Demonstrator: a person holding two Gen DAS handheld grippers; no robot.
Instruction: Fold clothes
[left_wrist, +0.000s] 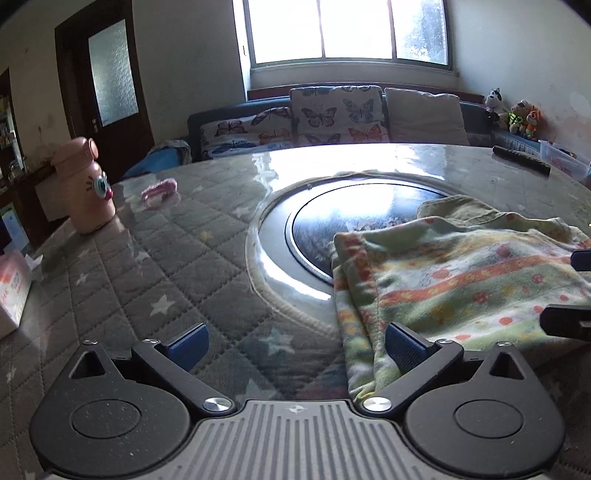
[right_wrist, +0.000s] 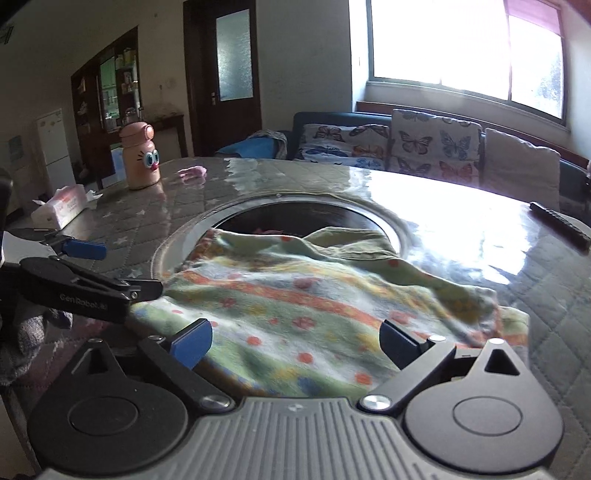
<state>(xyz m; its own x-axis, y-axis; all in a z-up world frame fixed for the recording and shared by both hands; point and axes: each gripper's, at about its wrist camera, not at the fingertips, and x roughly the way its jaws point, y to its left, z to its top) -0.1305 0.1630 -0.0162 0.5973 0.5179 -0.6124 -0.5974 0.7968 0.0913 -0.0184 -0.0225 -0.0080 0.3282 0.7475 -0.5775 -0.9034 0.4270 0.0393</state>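
The left gripper (left_wrist: 295, 347) fills the bottom of the left wrist frame, held low and level over the table (left_wrist: 155, 236), its blue-padded jaws spread wide and empty, the right-hand pad (left_wrist: 404, 345) just at the left edge of the floral garment (left_wrist: 461, 280), which lies at lower right of that frame. In the right wrist frame the right gripper (right_wrist: 295, 343) sits at the bottom, jaws likewise wide apart and holding nothing, hovering over the garment's near part (right_wrist: 295, 306) at frame centre. At middle left there the left gripper's black arm reads "GenRobot.ai" (right_wrist: 83, 301); writing on the tissue pack (right_wrist: 61, 206) is too small to read.
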